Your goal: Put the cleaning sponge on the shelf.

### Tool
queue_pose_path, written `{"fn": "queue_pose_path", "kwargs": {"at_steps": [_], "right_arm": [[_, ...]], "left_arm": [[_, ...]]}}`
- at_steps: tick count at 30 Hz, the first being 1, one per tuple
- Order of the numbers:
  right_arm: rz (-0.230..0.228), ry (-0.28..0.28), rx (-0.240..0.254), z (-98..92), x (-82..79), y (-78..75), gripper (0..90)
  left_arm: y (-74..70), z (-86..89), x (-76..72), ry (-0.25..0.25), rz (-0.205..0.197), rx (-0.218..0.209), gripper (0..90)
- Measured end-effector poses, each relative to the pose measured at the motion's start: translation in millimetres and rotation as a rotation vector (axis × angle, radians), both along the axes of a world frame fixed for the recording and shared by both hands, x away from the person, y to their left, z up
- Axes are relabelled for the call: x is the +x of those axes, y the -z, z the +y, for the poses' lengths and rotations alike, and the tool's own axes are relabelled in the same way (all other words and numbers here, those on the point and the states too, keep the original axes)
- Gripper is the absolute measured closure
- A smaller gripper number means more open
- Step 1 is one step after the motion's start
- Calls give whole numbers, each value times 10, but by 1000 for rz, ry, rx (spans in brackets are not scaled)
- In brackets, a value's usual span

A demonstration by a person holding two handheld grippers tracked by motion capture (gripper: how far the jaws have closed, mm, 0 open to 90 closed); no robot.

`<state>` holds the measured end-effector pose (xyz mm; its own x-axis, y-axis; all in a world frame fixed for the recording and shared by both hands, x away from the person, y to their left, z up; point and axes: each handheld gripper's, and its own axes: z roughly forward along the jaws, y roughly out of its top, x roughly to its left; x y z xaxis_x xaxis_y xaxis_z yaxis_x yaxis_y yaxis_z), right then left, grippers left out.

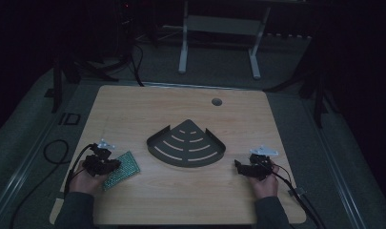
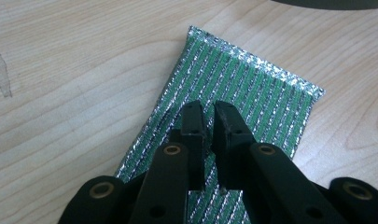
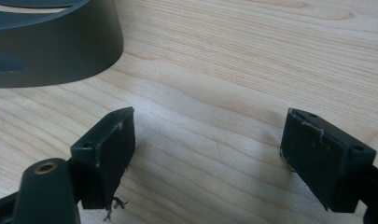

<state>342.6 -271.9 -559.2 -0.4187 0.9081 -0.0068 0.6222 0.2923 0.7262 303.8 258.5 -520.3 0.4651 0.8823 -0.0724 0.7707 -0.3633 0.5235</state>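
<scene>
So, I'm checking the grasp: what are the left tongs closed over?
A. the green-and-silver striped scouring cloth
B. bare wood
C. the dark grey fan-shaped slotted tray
A: the left tongs sit nearly closed, pinching a raised fold of the green-and-silver striped scouring cloth.

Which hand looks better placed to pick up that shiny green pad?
The left. Its tool sits right over the green pad, jaws nearly shut on a raised fold of it. The right tool hangs wide open over bare table, beyond the dark corner tray.
</scene>
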Motion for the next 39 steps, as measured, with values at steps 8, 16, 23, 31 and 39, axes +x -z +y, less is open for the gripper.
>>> {"fn": "queue_pose_path", "kwargs": {"at_steps": [8, 16, 23, 31, 39], "right_arm": [[0, 0, 0, 0, 1, 0, 175], [-1, 0, 1, 0, 2, 1, 175], [-1, 0, 1, 1, 2, 1, 175], [-1, 0, 1, 1, 4, 1, 175], [-1, 0, 2, 2, 4, 1, 174]], "left_arm": [[-96, 7, -7, 17, 1, -41, 766], [-241, 33, 161, 82, -5, 3, 711], [-234, 87, 337, 132, 28, 47, 713], [-211, 118, 466, 158, 71, 82, 709], [-130, 123, 509, 176, 116, 79, 733]]}}
